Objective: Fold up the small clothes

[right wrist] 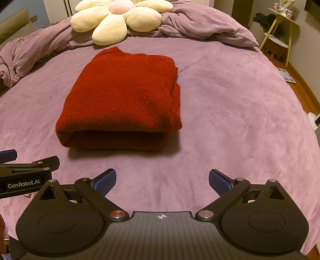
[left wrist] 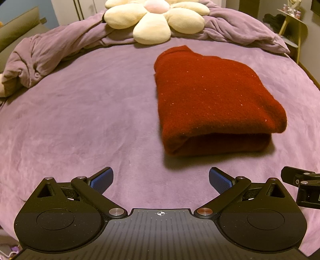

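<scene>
Red sweater [left wrist: 216, 100] lies folded mid-bed [left wrist: 80, 120], short of the flower pillow [left wrist: 156, 20] at the head edge. Left gripper [left wrist: 161, 180] and right gripper [right wrist: 162, 180]: both spread wide, empty (neither touches the sweater). Only the right view shows the floor beyond the bed's right edge.

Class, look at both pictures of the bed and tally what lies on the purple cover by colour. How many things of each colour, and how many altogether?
Red: 1, the folded sweater
Cream: 1, the flower cushion
Purple: 1, the rumpled blanket at the far end
Total: 3
</scene>
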`<state>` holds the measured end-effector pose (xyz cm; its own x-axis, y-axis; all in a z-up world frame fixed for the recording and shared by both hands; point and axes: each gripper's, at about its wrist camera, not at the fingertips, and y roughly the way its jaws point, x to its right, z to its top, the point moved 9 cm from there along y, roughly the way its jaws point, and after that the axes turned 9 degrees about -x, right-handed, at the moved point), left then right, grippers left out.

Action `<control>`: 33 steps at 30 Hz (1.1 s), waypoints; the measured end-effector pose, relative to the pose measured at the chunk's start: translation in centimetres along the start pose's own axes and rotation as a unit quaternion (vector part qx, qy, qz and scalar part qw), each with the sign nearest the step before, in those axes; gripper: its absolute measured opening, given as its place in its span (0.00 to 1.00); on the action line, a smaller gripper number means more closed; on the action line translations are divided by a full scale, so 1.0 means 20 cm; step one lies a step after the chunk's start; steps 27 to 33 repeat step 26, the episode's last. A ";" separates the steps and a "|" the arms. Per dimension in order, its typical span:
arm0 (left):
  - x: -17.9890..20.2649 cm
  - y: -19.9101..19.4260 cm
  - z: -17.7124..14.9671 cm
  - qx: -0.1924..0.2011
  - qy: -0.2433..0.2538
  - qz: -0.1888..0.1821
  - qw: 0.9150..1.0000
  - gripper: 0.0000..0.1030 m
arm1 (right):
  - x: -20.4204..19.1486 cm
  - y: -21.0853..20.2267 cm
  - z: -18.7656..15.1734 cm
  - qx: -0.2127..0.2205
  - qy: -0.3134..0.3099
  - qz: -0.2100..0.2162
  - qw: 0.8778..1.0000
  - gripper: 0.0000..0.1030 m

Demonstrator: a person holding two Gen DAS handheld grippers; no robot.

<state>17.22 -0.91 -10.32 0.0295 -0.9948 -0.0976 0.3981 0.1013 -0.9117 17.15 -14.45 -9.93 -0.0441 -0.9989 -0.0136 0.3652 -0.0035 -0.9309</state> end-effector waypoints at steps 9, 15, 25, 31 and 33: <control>0.01 -0.01 0.01 0.004 0.006 -0.006 1.000 1.00 | 0.00 0.00 0.00 0.001 0.000 0.001 1.000 0.96; 0.02 -0.02 0.01 0.013 0.013 0.004 1.000 1.00 | 0.01 0.00 0.00 0.001 0.000 0.001 1.000 0.96; 0.01 0.01 -0.02 -0.014 -0.005 -0.021 1.000 1.00 | 0.01 -0.01 0.00 0.001 0.000 0.001 1.000 0.96; 0.01 0.01 -0.02 -0.017 -0.005 -0.021 1.000 1.00 | 0.01 -0.01 0.00 0.001 0.001 0.001 1.000 0.96; 0.01 0.01 -0.02 -0.017 -0.005 -0.021 1.000 1.00 | 0.01 -0.01 0.00 0.001 0.001 0.001 1.000 0.96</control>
